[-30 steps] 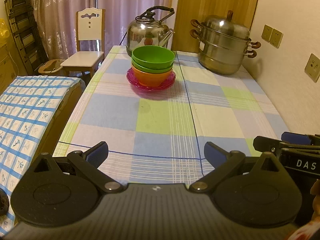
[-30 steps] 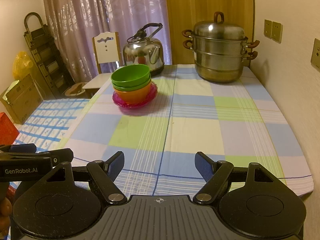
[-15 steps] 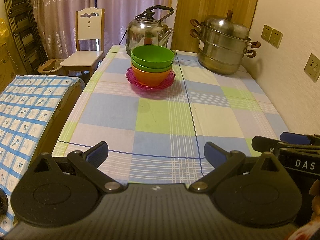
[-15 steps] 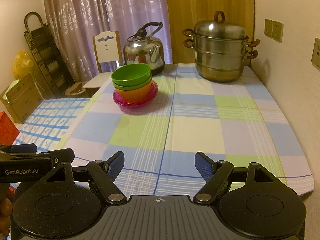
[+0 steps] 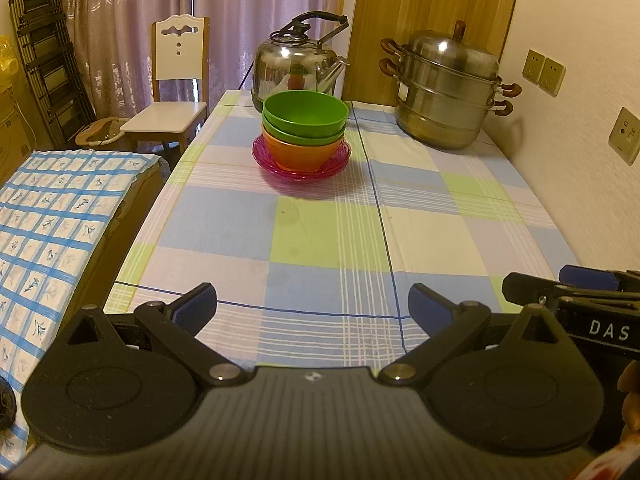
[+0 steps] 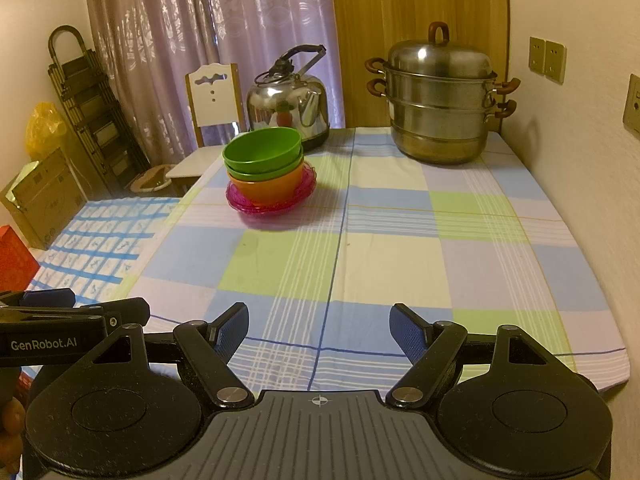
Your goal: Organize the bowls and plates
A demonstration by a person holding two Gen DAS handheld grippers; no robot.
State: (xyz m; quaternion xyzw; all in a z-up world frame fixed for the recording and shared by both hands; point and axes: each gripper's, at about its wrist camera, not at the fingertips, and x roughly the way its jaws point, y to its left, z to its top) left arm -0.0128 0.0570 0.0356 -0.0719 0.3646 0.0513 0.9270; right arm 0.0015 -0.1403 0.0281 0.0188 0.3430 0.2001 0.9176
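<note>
Two green bowls nest in an orange bowl on a pink plate at the checked counter's far end, while left tongs and right tongs both gape empty.

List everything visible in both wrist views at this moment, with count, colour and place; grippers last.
green bowls: two, green, nested on top of the stack, far left part of the table
orange bowl: one, orange, under the green bowls
plate: pink, translucent, under the orange bowl; count unclear
kettle: one, steel, behind the stack
steamer pot: one, steel, lidded, far right corner
tablecloth: one, blue, green and cream check, covering the table
chair: one, white and wood, beyond the table's left side
left gripper: open, empty, over the near edge
right gripper: open, empty, over the near edge
</note>
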